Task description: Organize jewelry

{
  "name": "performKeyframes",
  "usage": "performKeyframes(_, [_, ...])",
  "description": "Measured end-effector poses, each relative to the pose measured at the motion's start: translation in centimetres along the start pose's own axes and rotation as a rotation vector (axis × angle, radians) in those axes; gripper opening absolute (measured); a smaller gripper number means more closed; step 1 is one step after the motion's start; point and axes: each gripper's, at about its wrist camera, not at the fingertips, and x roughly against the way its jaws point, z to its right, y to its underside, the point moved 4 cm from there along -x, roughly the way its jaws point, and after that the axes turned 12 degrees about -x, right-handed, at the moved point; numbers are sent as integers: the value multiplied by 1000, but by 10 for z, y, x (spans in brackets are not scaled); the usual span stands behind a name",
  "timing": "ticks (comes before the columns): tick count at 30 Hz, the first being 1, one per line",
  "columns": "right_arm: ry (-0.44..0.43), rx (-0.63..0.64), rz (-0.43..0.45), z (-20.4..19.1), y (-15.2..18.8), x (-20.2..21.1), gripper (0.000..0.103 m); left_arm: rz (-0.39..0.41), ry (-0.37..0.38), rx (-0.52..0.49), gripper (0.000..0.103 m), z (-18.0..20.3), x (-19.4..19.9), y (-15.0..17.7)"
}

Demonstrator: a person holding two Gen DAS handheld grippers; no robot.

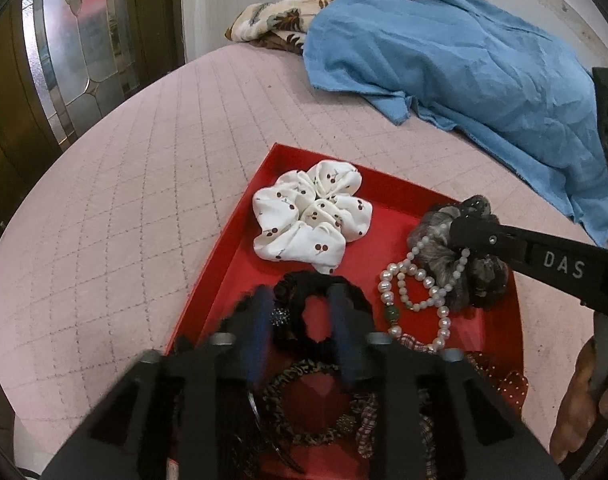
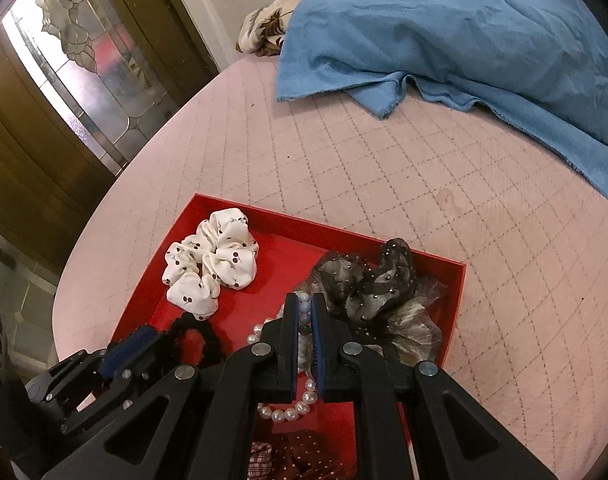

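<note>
A red tray [image 1: 264, 168] [image 2: 456, 280] lies on the pink quilted bed. In it are a white cherry-print scrunchie [image 1: 310, 216] [image 2: 212, 260], a black scrunchie [image 1: 356, 300] [image 2: 208, 336], a grey sheer scrunchie [image 1: 436, 256] [image 2: 384, 288] and a pearl bead strand [image 1: 408, 284] [image 2: 288, 412]. My left gripper [image 1: 300, 300] is open, its fingers straddling the black scrunchie's near side. My right gripper [image 2: 303, 304] [image 1: 460, 236] is shut on the pearl strand beside the grey scrunchie.
A leopard-print scrunchie [image 1: 300, 400], a plaid one [image 1: 368, 420] and a red dotted one [image 1: 504, 384] [image 2: 304, 456] fill the tray's near end. A blue cloth [image 1: 464, 64] [image 2: 444, 32] and a floral fabric [image 1: 272, 24] lie at the back. A glass door [image 1: 72, 48] stands left.
</note>
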Motion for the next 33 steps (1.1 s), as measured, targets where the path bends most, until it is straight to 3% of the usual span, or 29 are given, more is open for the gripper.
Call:
performKeyframes(1, [-1,-3,2,0,0,1,9,10,-1,2,42,0,4,0])
performKeyframes(3, [-4,-5,17,0,0,6,24,26,7,5,42,2,11,0])
performKeyframes(5, [-6,0,36,-1,0,13,33,35,6,8,43,2,17,-1])
performKeyframes(11, [-11,4,73,1,7,44,36,85,-45,0,48,1,50,3])
performKeyframes(15, [-22,3,87,5,24,69,39,167,-121,2,70,1,86,13])
performKeyframes(18, [-15,1,97,9,44,87,49,225,-167,1,75,1,111,21])
performKeyframes(22, [-5,8,114,16,75,110,49,313,-251,17,93,1,145,33])
performKeyframes(27, [36,22,154,25,115,135,54,385,-314,25,99,2,185,51])
performKeyframes(33, [50,-11,195,38,153,158,56,431,-322,24,102,10,217,65])
